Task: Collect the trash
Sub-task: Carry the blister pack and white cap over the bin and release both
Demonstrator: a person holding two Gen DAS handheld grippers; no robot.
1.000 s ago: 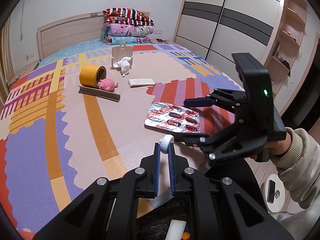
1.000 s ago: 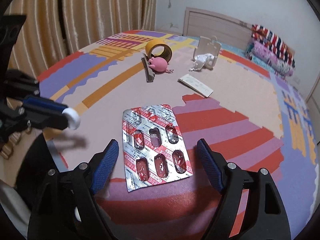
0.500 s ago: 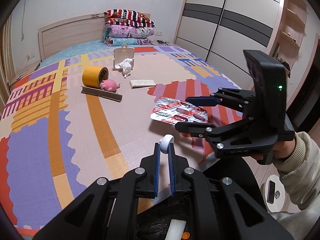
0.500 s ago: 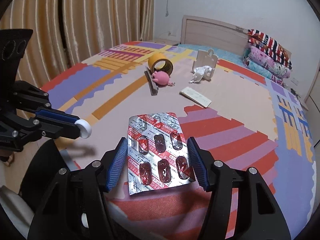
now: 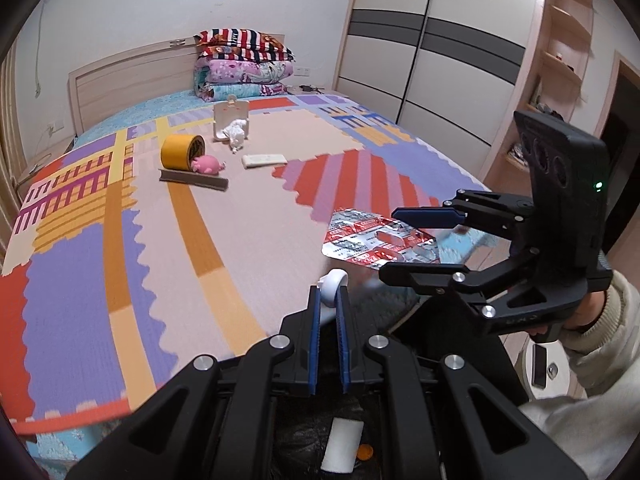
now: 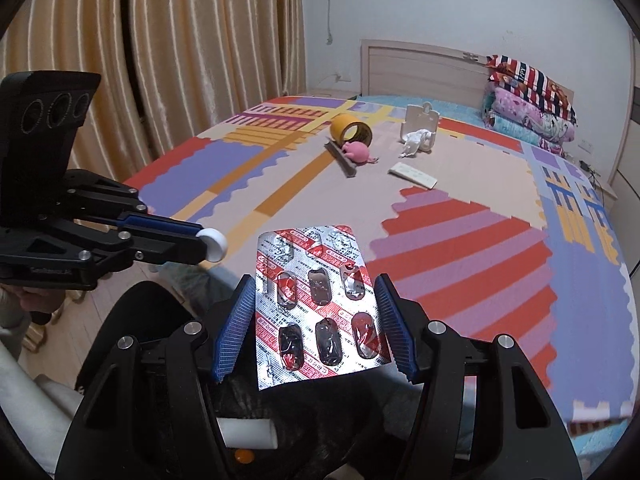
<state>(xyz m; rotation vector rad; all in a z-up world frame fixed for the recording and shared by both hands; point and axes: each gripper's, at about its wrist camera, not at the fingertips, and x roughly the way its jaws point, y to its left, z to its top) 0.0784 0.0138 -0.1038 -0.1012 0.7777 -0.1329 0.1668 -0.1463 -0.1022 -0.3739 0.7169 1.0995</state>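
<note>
A silver and red blister pack [image 6: 320, 304] hangs in the air off the bed's near edge, with my right gripper [image 6: 316, 284] shut on its two long sides. In the left wrist view the same blister pack [image 5: 372, 240] lies flat between the right gripper's [image 5: 390, 244] fingers, to the right of my left gripper [image 5: 328, 292]. The left gripper is shut on a small white round cap [image 5: 334, 282], which also shows at its tip in the right wrist view, white cap [image 6: 214, 244]. Below both grippers a black bag [image 6: 320, 420] holds a white foam piece [image 6: 248, 432].
On the patterned bed cover [image 5: 120, 260] lie a yellow tape roll [image 5: 182, 152], a pink toy [image 5: 206, 165], a grey strip [image 5: 194, 178], a crumpled tissue [image 5: 236, 136] against a white holder [image 5: 230, 118], and a flat white box [image 5: 264, 160]. Folded bedding [image 5: 244, 64] is stacked at the headboard.
The right gripper closed on the blister pack, lifted it off the bed and drew it back over the edge. The left gripper shifted a little, still holding the white cap.
</note>
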